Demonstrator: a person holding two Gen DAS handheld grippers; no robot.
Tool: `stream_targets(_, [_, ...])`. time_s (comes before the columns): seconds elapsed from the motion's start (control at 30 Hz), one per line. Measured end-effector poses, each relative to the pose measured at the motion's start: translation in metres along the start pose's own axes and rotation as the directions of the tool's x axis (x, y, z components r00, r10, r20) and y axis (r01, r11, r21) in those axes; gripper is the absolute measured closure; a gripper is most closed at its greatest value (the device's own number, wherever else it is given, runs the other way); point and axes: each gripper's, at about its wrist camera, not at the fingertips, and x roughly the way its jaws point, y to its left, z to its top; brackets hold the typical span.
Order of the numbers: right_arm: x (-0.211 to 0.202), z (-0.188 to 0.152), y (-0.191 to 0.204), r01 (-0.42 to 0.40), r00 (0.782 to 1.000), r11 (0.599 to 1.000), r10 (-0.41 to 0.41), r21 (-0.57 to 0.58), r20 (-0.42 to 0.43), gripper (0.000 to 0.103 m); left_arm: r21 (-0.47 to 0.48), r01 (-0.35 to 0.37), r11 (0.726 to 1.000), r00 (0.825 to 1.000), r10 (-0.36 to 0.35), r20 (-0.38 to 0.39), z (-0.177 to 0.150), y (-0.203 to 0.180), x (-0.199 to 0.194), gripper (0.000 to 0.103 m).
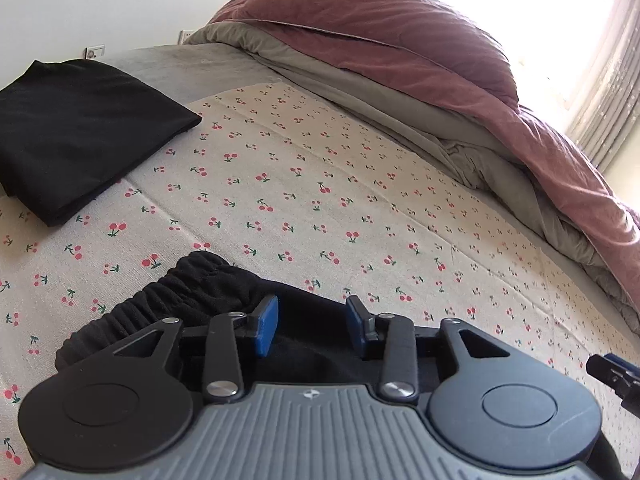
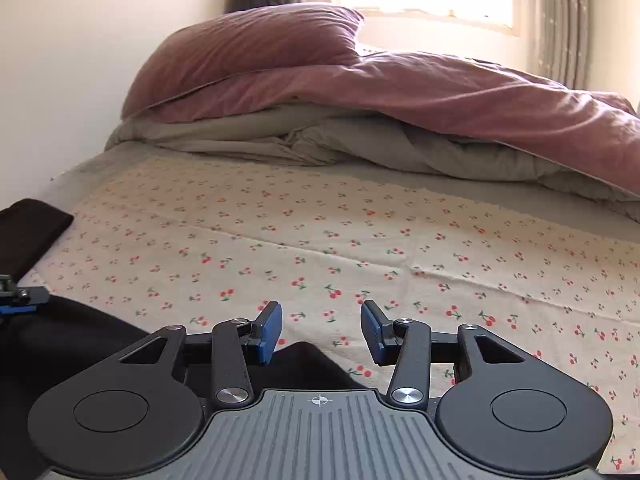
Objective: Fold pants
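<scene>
So the black pants (image 1: 208,304) are lying on the bed (image 1: 360,208), on the cherry-print sheet, at the near edge right under both grippers. The gathered elastic waistband (image 1: 160,300) bunches up on the near left side. The left gripper (image 1: 312,324) hovers over the dark fabric with its jaws partway apart and nothing pinched between them. The right gripper (image 2: 320,328) is the same deal: jaws parted to a middling gap, empty, with just a corner of the pants poking up below them and bare sheet beyond.

There's another dark folded cloth (image 1: 80,136) off at the far left, well apart from the pants, and a heaped pink duvet (image 1: 400,48) at the far side.

Handling-wise, I'd guess these are light, floppy knit, so they'll sag and slide rather than hold a crease. Not fragile at all. The waistband looks like the best place to grab since it's thick and ridged, or pinch the outer edge near a corner so both layers come along.
</scene>
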Motion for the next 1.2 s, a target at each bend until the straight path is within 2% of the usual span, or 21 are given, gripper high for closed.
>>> stream_targets(0.03, [-0.004,0.000,0.016,-0.040,0.999,0.998,0.039,-0.041,-0.011,0.060,0.037,-0.013,0.999,1.000,0.014,-0.021,-0.003,-0.005,0.004,0.058])
stream_targets(0.1, [0.001,0.000,0.042,-0.080,0.996,0.994,0.077,-0.078,-0.044,0.061,0.088,-0.049,0.995,0.999,0.050,-0.013,-0.008,-0.010,0.009,0.058])
stream_targets(0.2, [0.031,-0.016,0.073,-0.141,0.981,0.989,0.134,-0.043,-0.143,0.061,0.100,-0.045,0.994,0.999,0.045,0.004,-0.010,-0.007,0.010,0.058])
stream_targets(0.27, [0.055,-0.044,0.082,-0.125,0.964,0.992,0.120,-0.005,-0.239,0.061,0.135,-0.045,0.990,0.999,0.044,0.011,-0.014,-0.005,0.010,0.059])
stream_targets(0.33, [0.041,-0.067,0.084,-0.115,0.981,0.993,0.111,-0.016,-0.161,0.061,0.175,-0.050,0.983,0.999,0.047,0.023,-0.016,-0.006,0.010,0.060])
stream_targets(0.37, [0.031,-0.074,0.083,-0.114,0.982,0.993,0.109,-0.024,-0.155,0.061,0.186,-0.051,0.981,0.999,0.047,0.028,-0.017,-0.006,0.010,0.060])
stream_targets(0.5, [-0.013,-0.098,0.068,-0.089,0.982,0.993,0.074,-0.080,-0.172,0.061,0.168,-0.037,0.985,0.999,0.033,0.028,-0.016,-0.003,0.008,0.060])
stream_targets(0.57, [-0.033,-0.118,0.045,-0.078,0.982,0.995,0.067,-0.057,-0.175,0.061,0.155,-0.029,0.988,0.999,0.025,0.027,-0.015,-0.001,0.008,0.060])
stream_targets(0.63, [-0.053,-0.134,0.025,-0.104,0.980,0.994,0.098,-0.026,-0.172,0.061,0.171,-0.034,0.985,0.999,0.029,0.031,-0.017,-0.003,0.007,0.060])
stream_targets(0.8, [-0.096,-0.152,0.004,-0.080,0.972,0.989,0.050,-0.125,-0.229,0.059,0.202,-0.046,0.978,0.998,0.035,0.056,-0.021,-0.005,0.003,0.060])
stream_targets(0.83, [-0.100,-0.154,-0.001,-0.071,0.973,0.989,0.040,-0.126,-0.226,0.056,0.196,-0.039,0.980,0.998,0.028,0.059,-0.022,-0.003,0.000,0.060])
stream_targets(0.9, [-0.104,-0.164,-0.019,-0.043,0.980,0.997,0.028,-0.071,-0.195,0.041,0.185,-0.025,0.982,0.998,0.012,0.069,-0.023,-0.001,-0.008,0.060])
stream_targets(0.93, [-0.105,-0.173,-0.031,-0.039,0.986,0.999,0.036,-0.015,-0.166,0.038,0.184,-0.020,0.983,0.997,0.005,0.077,-0.024,-0.001,-0.013,0.058])
stream_targets(1.0, [-0.107,-0.176,-0.043,-0.040,0.988,0.997,0.048,0.059,-0.146,0.039,0.203,-0.012,0.979,0.995,-0.008,0.099,-0.028,-0.002,-0.027,0.049])
stream_targets(1.07, [-0.111,-0.163,-0.036,-0.004,0.988,0.999,0.012,0.047,-0.155,0.038,0.246,0.004,0.969,0.991,-0.038,0.132,-0.035,-0.004,-0.047,0.036])
stream_targets(1.13, [-0.120,-0.158,-0.034,-0.021,0.994,1.000,0.023,0.015,-0.109,0.038,0.270,0.004,0.963,0.986,-0.049,0.160,-0.041,-0.003,-0.063,0.035])
stream_targets(1.2, [-0.121,-0.154,-0.035,-0.011,0.993,0.999,0.015,0.033,-0.115,0.038,0.276,0.017,0.961,0.983,-0.067,0.171,-0.045,-0.001,-0.071,0.034])
